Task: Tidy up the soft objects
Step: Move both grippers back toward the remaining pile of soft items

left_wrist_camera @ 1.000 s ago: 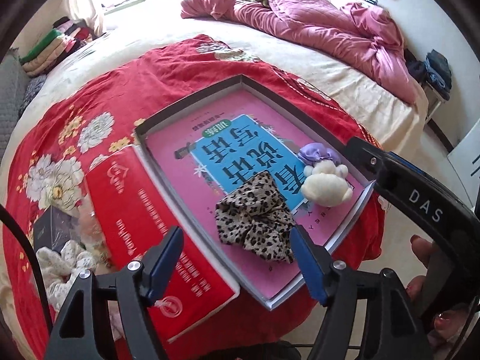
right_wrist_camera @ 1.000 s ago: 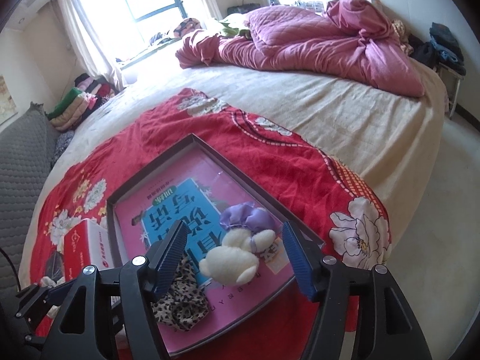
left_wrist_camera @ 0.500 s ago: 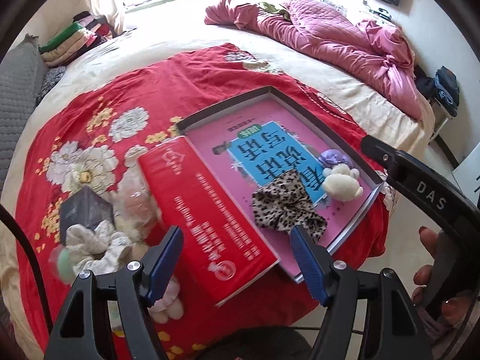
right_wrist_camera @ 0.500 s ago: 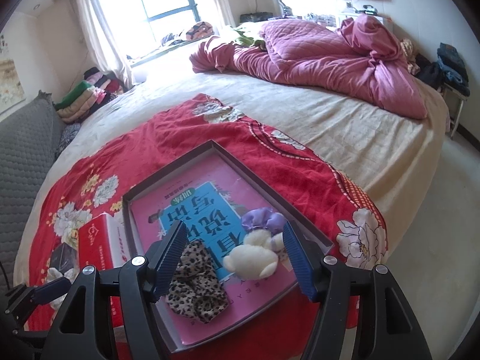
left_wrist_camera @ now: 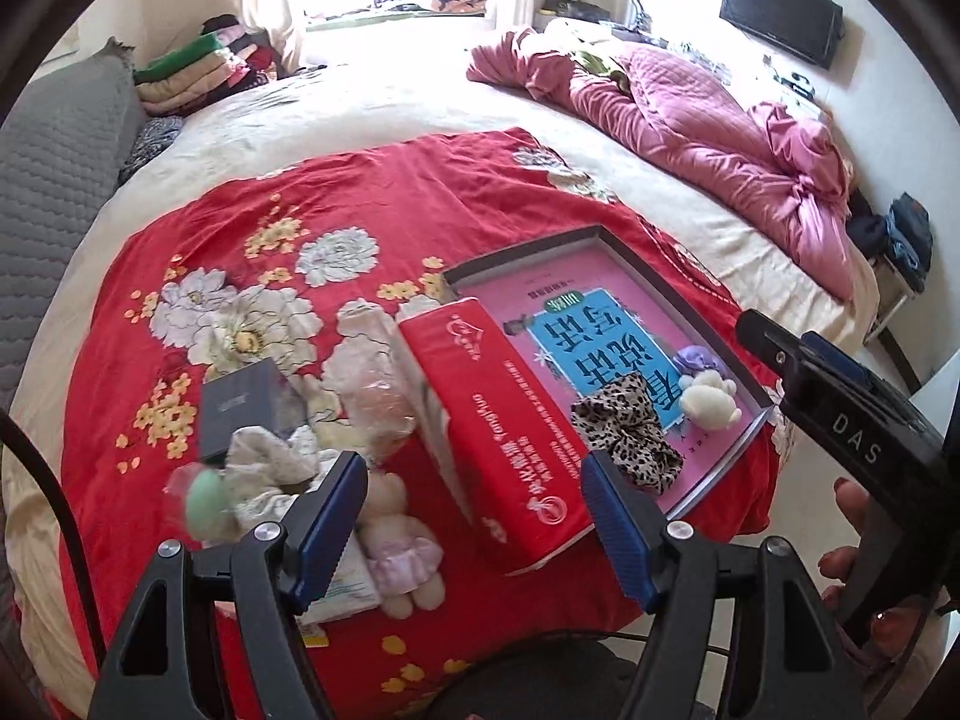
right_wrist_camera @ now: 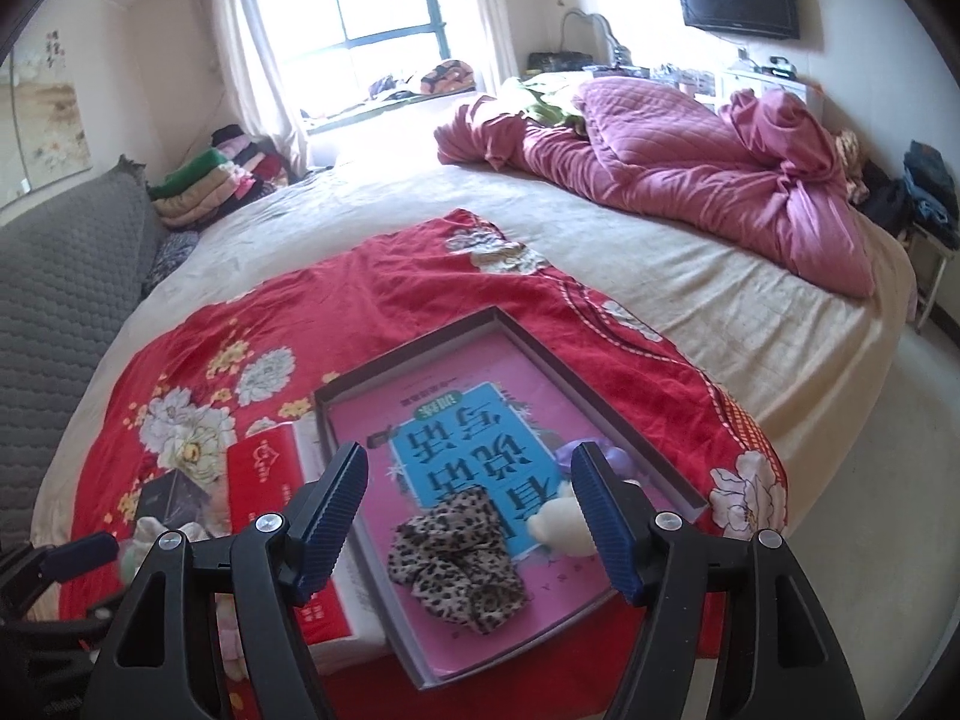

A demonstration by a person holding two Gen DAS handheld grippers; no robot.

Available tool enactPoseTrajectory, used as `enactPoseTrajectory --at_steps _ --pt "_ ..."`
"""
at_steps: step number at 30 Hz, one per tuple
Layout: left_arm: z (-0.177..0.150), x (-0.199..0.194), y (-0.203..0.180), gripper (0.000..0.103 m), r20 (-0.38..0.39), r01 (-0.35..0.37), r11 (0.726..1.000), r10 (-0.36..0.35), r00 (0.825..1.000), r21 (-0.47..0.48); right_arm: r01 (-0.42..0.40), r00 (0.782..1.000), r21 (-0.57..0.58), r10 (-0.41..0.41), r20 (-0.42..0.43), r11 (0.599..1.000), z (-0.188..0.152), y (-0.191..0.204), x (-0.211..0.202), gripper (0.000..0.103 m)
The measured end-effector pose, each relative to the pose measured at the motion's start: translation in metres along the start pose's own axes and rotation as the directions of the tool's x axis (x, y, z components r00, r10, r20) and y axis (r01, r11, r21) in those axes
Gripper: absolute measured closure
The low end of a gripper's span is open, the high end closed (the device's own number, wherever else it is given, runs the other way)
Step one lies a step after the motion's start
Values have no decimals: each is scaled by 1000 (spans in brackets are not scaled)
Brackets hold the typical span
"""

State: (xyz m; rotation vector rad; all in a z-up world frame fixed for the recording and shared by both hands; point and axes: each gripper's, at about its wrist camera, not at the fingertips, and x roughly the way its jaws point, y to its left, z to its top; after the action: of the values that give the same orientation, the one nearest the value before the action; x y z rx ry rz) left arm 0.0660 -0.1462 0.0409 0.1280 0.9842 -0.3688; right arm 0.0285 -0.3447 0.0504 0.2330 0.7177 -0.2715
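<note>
I am looking along both hand-held grippers at a bed covered by a red floral cloth [left_wrist_camera: 252, 240]. My left gripper [left_wrist_camera: 474, 516] hangs above the near edge of the cloth with its blue-padded fingers [left_wrist_camera: 327, 516] spread wide and nothing between them. My right gripper [right_wrist_camera: 468, 510] is likewise spread wide and empty, hovering over a shallow tray-like box [right_wrist_camera: 414, 342] whose floor is a pink and blue printed sheet.

Three soft objects lie in the near end of that box: a leopard-print scrunchie [right_wrist_camera: 456, 558], a cream plush toy [right_wrist_camera: 564, 525] just beside it to the right, and a purple scrunchie [right_wrist_camera: 567, 456] touching the plush on its far side. From the left wrist view the same three appear as the leopard-print scrunchie [left_wrist_camera: 624, 432], the cream plush toy [left_wrist_camera: 708, 399] and the purple scrunchie [left_wrist_camera: 696, 357].

A long red carton [left_wrist_camera: 504, 420] lies along the left side of the box, touching it. Left of the carton sits a loose pile of more soft things: a small cream and pink plush doll [left_wrist_camera: 402, 546] nearest me, a pale crumpled scrunchie [left_wrist_camera: 264, 468], a blurred green object [left_wrist_camera: 207, 504], and a clear plastic bag [left_wrist_camera: 372, 396] with something pink inside. A small dark box [left_wrist_camera: 246, 408] rests just behind the pile.

A rumpled pink quilt [right_wrist_camera: 690, 180] lies across the far side of the bed
</note>
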Motion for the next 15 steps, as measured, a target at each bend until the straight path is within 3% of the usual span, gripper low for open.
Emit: enactPoseTrajectory --at_steps 7,15 --pt "-10 -12 38 29 -19 6 997 -8 1000 -75 -24 1000 -62 25 8 998 -1 29 -12 31" --pt "-35 -18 112 26 -46 -70 979 62 997 -193 -55 998 -146 56 1 988 -8 69 -19 31"
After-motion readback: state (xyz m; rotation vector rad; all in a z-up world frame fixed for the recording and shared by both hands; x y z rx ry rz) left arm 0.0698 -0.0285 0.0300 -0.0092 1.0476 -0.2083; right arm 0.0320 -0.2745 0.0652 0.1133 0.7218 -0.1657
